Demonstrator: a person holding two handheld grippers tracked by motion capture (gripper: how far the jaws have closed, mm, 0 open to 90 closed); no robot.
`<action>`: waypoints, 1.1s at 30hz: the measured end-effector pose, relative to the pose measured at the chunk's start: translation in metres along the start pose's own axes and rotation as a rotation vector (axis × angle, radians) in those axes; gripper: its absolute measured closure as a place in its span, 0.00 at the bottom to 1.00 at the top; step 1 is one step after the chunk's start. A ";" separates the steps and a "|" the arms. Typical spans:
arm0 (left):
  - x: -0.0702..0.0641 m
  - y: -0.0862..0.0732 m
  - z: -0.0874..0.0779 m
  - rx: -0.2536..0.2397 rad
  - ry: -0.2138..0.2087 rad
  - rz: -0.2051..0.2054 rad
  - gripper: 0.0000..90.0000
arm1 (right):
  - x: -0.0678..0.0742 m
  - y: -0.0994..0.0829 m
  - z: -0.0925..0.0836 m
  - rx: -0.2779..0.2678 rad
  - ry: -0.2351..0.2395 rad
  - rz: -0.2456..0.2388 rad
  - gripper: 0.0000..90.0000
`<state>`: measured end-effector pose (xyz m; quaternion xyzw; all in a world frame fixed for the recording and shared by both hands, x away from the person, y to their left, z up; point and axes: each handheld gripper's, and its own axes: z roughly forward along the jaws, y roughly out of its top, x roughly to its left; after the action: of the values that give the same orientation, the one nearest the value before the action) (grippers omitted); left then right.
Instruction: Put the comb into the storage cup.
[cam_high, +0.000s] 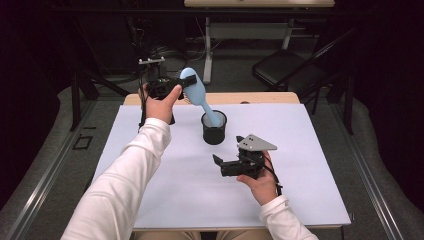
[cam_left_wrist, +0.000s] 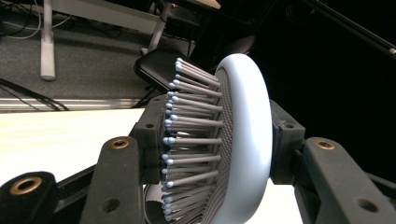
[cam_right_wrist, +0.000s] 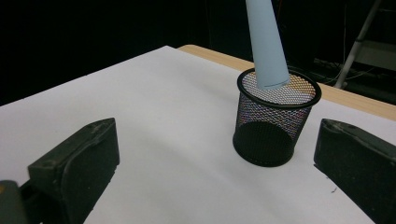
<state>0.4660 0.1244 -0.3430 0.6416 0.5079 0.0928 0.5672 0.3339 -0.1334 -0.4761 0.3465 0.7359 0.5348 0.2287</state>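
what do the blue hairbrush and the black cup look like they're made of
Hairbrush: likely plastic, a smooth, softly glossy pale blue shell in the left gripper view; stiff grey ball-tipped pins rise from a dark textured pad, perhaps rubber or mesh.
Cup: probably black-coated metal wire mesh with a solid rim, the table visible through its wall.

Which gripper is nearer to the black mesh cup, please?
Right. The right gripper sits open just in front of the mesh cup; the left gripper is raised behind it, clamping the hairbrush head.

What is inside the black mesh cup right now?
The handle tip of the light blue hairbrush has entered the mesh cup, just below the rim. The cup's bottom looks dark; whether anything lies there cannot be told.
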 end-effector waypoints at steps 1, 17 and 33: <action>0.000 0.000 0.001 0.001 0.002 0.004 0.57 | 0.000 0.000 0.000 0.000 0.000 0.000 0.00; -0.004 -0.003 0.018 -0.017 0.025 0.054 0.56 | 0.000 0.000 0.000 0.001 -0.001 0.002 0.00; -0.004 -0.006 0.027 -0.013 0.057 0.094 0.56 | -0.001 0.000 0.000 -0.001 -0.002 0.000 0.00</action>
<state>0.4793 0.1036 -0.3552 0.6581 0.4926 0.1410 0.5517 0.3344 -0.1337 -0.4764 0.3469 0.7353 0.5349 0.2299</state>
